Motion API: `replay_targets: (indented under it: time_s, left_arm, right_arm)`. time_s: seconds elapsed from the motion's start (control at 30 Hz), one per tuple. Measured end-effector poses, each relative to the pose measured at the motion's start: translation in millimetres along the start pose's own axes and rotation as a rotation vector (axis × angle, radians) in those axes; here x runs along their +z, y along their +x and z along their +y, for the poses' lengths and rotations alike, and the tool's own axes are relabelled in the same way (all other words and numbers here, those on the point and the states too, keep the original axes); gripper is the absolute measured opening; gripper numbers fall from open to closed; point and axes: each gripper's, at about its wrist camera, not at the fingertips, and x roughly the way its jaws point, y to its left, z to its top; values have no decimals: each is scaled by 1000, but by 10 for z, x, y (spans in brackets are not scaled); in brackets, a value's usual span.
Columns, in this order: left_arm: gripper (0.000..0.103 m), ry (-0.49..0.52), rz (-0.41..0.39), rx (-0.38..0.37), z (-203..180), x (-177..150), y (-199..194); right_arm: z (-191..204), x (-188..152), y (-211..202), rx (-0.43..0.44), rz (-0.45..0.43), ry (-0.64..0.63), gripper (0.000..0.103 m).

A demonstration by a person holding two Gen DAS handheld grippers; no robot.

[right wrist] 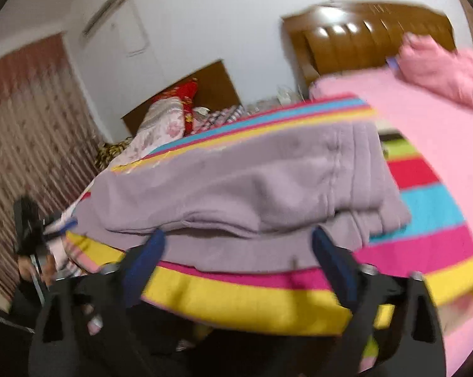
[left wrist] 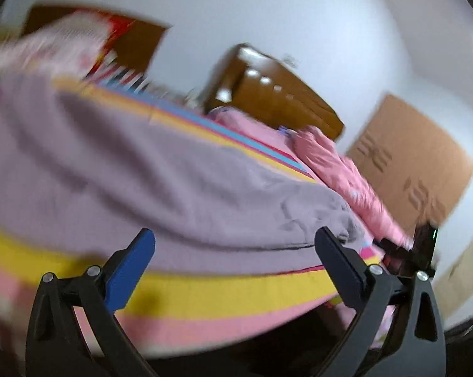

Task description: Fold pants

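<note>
Lilac pants (left wrist: 142, 172) lie on a striped blanket (left wrist: 220, 292) on a bed. In the right wrist view the pants (right wrist: 252, 182) lie doubled, an upper layer over a lower one, with a stitched band toward the right. My left gripper (left wrist: 236, 235) is open at the pants' near edge, fingers wide apart and no cloth pinched. My right gripper (right wrist: 238, 235) is open too, its fingertips at the near folded edge above the blanket (right wrist: 236, 298). Both views are blurred.
A wooden headboard (right wrist: 362, 40) and a bunched pink quilt (right wrist: 440, 66) lie beyond the pants. A cardboard box (left wrist: 415, 157) leans against the wall at right. A second bed with floral bedding (right wrist: 170, 116) and a curtain (right wrist: 26, 110) are at left.
</note>
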Motion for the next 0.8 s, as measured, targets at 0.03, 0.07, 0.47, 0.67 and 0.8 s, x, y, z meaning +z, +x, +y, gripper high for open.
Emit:
replay_targets:
  time_s: [0.03, 0.07, 0.47, 0.67, 0.8]
  left_arm:
    - [101, -36, 15, 3, 55, -14, 23]
    - [101, -56, 17, 1, 70, -29, 34]
    - [101, -69, 2, 28, 82, -63, 76]
    - [101, -112, 0, 70, 245, -16, 79]
    - [101, -179, -7, 91, 383, 162, 182]
  right_arm:
    - [-14, 11, 24, -8, 5, 14, 80]
    - [-19, 51, 77, -19, 8, 38, 80]
    - [-522, 122, 472, -52, -1, 384, 74]
    - [-474, -55, 470, -58, -18, 348, 72]
    - [-455, -77, 452, -53, -10, 330, 69]
